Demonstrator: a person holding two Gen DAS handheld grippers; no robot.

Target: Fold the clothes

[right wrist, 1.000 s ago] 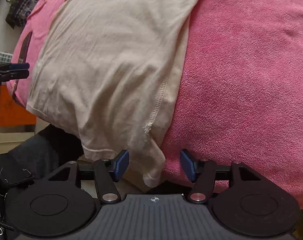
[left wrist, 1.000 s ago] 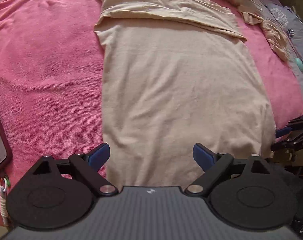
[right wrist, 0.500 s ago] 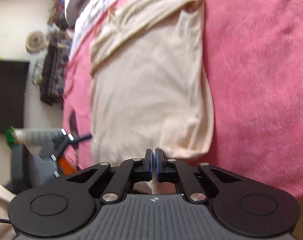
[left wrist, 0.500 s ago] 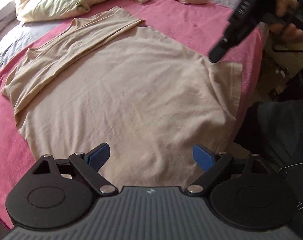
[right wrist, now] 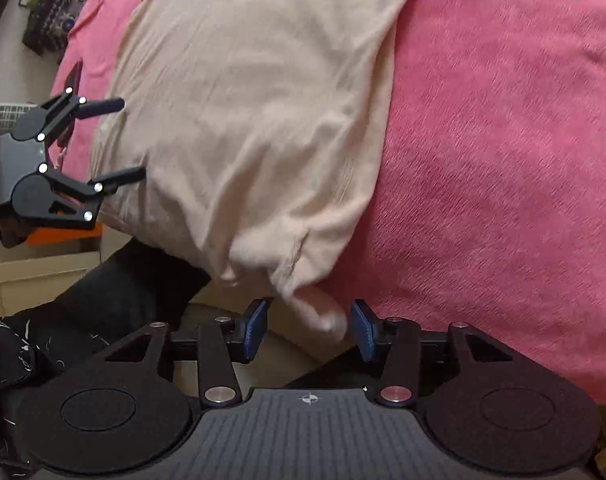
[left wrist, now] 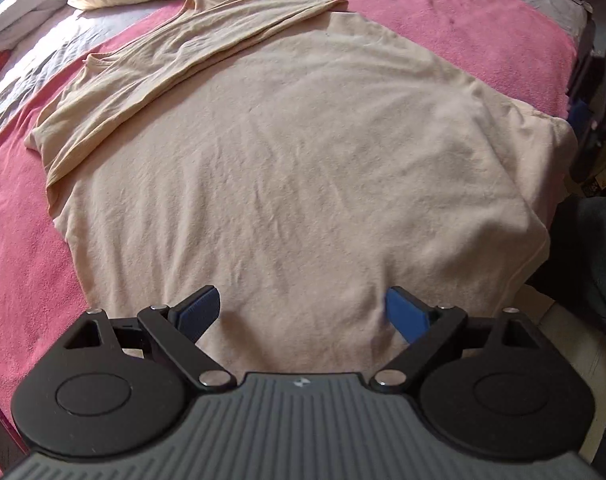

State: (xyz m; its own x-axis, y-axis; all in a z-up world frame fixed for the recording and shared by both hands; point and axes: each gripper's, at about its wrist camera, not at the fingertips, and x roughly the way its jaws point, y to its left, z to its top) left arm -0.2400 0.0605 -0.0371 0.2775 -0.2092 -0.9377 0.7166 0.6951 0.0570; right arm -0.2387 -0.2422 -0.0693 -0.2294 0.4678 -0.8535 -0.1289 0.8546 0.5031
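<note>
With one side already lying folded at 11 o'clock, the beige shirt (left wrist: 303, 168) is being approached by both released jaws, its corner lying between the right gripper (right wrist: 309, 330) jaws, ungrasped.

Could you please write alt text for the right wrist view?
The open right gripper straddles the hanging corner of a beige shirt at the edge of a pink blanket. At left, the left gripper, also open, hovers by the shirt's other corner.

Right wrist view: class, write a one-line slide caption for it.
Open right tool straddles the hanging corner of a beige T-shirt on a pink blanket; the open left tool waits at its hem.
</note>
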